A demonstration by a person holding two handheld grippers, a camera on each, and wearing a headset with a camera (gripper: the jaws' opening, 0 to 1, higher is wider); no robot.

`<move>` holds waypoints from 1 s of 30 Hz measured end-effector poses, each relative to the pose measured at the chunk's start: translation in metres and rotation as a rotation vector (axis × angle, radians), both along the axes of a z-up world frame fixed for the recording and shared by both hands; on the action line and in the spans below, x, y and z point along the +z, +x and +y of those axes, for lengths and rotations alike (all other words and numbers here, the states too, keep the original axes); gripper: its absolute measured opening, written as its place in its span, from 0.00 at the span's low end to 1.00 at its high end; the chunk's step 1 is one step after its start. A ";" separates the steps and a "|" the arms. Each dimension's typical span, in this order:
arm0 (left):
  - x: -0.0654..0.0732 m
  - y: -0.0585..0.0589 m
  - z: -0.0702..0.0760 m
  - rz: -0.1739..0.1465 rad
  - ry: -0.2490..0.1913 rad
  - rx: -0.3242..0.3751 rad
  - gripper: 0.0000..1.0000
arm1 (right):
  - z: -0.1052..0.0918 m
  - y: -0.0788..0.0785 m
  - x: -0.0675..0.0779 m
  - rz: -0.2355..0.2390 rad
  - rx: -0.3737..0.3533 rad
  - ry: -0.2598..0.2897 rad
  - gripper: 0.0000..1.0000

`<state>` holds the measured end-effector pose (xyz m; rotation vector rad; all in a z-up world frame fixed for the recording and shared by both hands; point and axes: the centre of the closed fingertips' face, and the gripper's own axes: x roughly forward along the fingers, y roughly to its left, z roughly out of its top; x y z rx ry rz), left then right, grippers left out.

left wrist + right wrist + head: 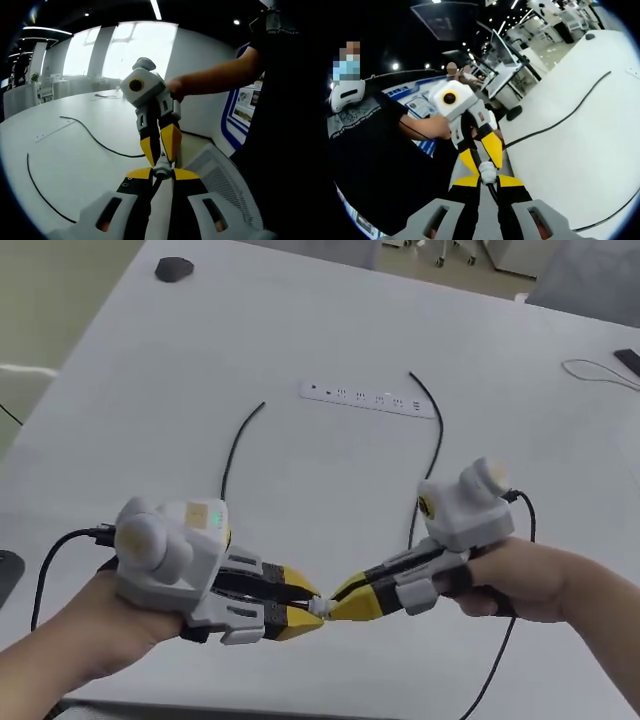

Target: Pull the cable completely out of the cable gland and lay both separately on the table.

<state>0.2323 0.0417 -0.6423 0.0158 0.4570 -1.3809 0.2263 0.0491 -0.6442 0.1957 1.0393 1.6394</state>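
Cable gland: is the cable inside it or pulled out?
In, as far as visible: the right gripper view shows a black cable running straight out of the white cable gland, with no gap between them.

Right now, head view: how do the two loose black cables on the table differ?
The left cable lies left of the power strip, the right cable off its right end. The left cable bows gently; the right cable bends harder and runs down to the right gripper. Both are thin and black.
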 end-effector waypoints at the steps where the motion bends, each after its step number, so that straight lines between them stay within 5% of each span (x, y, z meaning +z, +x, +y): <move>1: 0.000 0.000 0.000 0.003 0.003 -0.001 0.14 | 0.000 0.000 0.000 -0.029 0.005 0.002 0.07; 13: 0.007 0.001 0.002 0.082 -0.052 0.017 0.14 | 0.000 -0.001 0.011 -0.415 0.028 0.005 0.07; 16: 0.011 0.003 0.003 0.141 -0.086 0.042 0.14 | 0.001 0.000 0.015 -0.515 0.030 -0.005 0.07; 21: 0.011 0.001 0.002 0.158 -0.090 0.036 0.14 | 0.003 -0.003 0.015 -0.759 0.084 -0.073 0.07; 23: 0.010 0.001 0.003 0.166 -0.087 0.041 0.14 | 0.004 -0.001 0.014 -0.834 0.082 -0.095 0.07; 25: 0.009 0.003 0.003 0.216 -0.091 0.057 0.15 | 0.004 0.000 0.012 -0.898 0.067 -0.124 0.07; 30: 0.010 0.003 0.004 0.230 -0.092 0.060 0.15 | 0.006 0.001 0.011 -1.108 0.089 -0.194 0.07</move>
